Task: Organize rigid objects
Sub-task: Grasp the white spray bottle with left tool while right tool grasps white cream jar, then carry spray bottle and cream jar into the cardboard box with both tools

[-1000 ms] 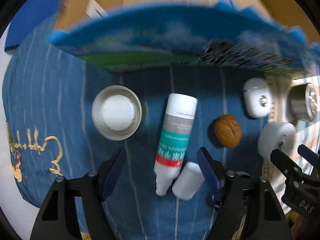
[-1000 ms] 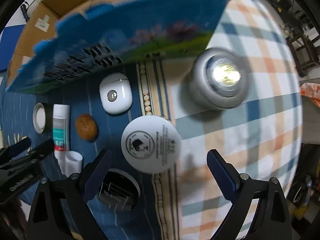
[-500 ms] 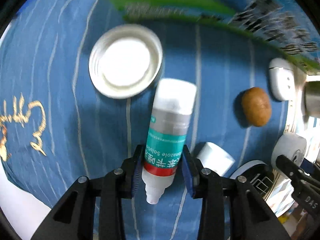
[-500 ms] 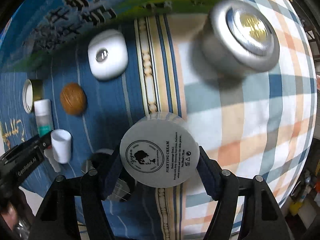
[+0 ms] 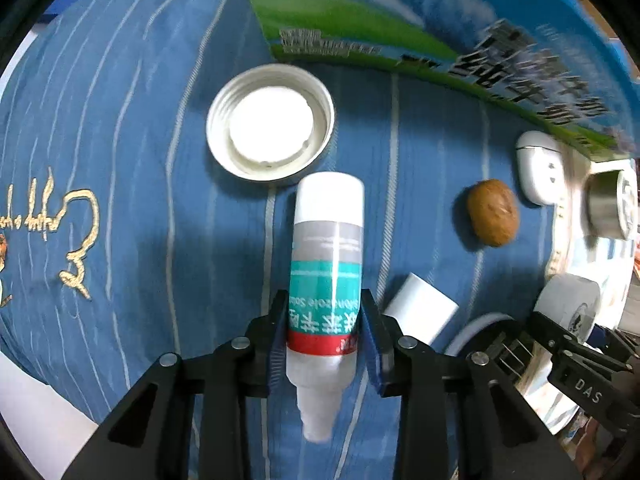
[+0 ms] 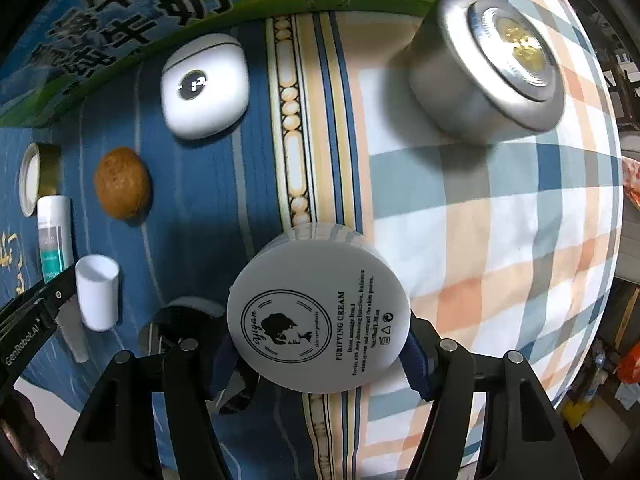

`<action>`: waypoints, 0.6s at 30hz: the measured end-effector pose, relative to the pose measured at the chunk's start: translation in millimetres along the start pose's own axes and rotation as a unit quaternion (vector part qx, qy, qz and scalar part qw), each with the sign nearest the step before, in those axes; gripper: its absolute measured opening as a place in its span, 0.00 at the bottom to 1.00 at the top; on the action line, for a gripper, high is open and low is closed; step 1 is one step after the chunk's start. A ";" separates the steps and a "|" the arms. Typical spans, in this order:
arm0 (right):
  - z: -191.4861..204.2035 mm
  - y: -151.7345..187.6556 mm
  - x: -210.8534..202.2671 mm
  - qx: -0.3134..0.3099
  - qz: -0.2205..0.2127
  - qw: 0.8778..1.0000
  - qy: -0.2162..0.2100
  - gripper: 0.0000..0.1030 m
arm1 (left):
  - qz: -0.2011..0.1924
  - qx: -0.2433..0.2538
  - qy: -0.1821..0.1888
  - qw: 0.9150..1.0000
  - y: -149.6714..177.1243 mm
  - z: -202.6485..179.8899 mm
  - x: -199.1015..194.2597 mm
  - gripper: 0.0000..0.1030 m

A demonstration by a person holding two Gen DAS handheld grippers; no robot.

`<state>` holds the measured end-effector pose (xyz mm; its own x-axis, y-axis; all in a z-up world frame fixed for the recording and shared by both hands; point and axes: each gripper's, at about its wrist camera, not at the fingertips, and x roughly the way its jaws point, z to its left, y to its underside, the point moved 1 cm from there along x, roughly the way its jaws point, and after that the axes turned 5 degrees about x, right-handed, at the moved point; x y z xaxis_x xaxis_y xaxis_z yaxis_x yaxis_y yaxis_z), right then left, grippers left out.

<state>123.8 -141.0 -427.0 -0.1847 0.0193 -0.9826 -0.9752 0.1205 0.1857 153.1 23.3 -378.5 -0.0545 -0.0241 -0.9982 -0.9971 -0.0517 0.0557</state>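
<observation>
My left gripper (image 5: 325,334) is shut on a white bottle (image 5: 327,256) with a teal and red label, gripping it near its neck; the nozzle points back toward me. The bottle's white cap (image 5: 420,313) lies just right of it on the blue cloth. My right gripper (image 6: 320,354) is shut on a round white cream jar (image 6: 319,317) with a black logo on its lid. That jar also shows at the right edge of the left wrist view (image 5: 570,308).
A metal jar lid (image 5: 270,122), a walnut (image 5: 493,213), a white earbud case (image 6: 206,86) and a silver round puck light (image 6: 490,62) lie on the cloths. A blue-green milk carton box (image 5: 440,28) stands behind. A dark ring-shaped object (image 6: 188,324) lies by the right gripper.
Both grippers closed from open: the left onto the bottle, the right onto the cream jar. Both views moved in closer to the cloth.
</observation>
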 end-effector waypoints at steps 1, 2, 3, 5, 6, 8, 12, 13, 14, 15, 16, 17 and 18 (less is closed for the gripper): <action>-0.1 5.6 -4.5 0.001 -0.004 1.000 -0.004 0.68 | -0.005 0.000 0.004 1.000 6.2 3.9 -10.3 0.29; 3.6 7.9 -9.9 0.000 -0.005 1.000 -0.007 0.68 | -0.010 0.000 0.007 1.000 12.6 4.7 -21.1 0.29; 7.3 11.2 -15.9 -0.001 -0.007 1.000 -0.012 0.68 | -0.017 0.001 0.011 1.000 19.1 8.1 -29.5 0.29; 8.4 20.1 -23.9 0.003 -0.012 1.000 -0.020 0.67 | -0.033 0.005 0.014 0.999 30.5 7.5 -53.3 0.29; 8.1 26.6 -31.4 0.002 -0.016 1.000 -0.026 0.67 | -0.043 0.009 0.021 0.999 38.0 6.5 -69.2 0.29; 7.9 38.6 -46.0 0.005 -0.026 0.999 -0.037 0.67 | -0.061 0.015 0.037 0.997 51.3 4.3 -100.5 0.29; 16.2 67.6 -83.8 0.006 -0.053 0.996 -0.071 0.67 | -0.089 0.041 0.069 0.993 52.2 10.4 -153.4 0.29; 17.1 69.7 -94.0 0.008 -0.057 0.995 -0.078 0.67 | -0.095 0.049 0.079 0.991 49.5 3.8 -165.4 0.29; 17.3 74.1 -106.3 0.011 -0.064 0.994 -0.089 0.67 | -0.098 0.054 0.088 0.990 26.6 0.5 -169.8 0.29; 18.9 71.9 -119.5 0.010 -0.070 0.993 -0.099 0.67 | -0.101 0.062 0.097 0.988 17.8 -1.3 -178.8 0.29; 20.8 76.3 -134.8 0.011 -0.082 0.990 -0.110 0.67 | -0.105 0.067 0.105 0.987 11.9 -3.7 -186.6 0.29; 18.5 71.2 -150.4 0.010 -0.088 0.989 -0.114 0.67 | -0.107 0.074 0.113 0.985 4.7 -6.7 -190.6 0.29; 21.5 72.0 -167.2 0.005 -0.096 0.988 -0.119 0.67 | -0.108 0.077 0.118 0.984 -6.4 -9.9 -191.0 0.29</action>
<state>87.1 -114.2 -249.3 0.0398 0.2286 -0.9727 -0.9878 0.1554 -0.0039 170.3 18.3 -188.0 0.1553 -0.2622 -0.9524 -0.9813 0.0697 -0.1792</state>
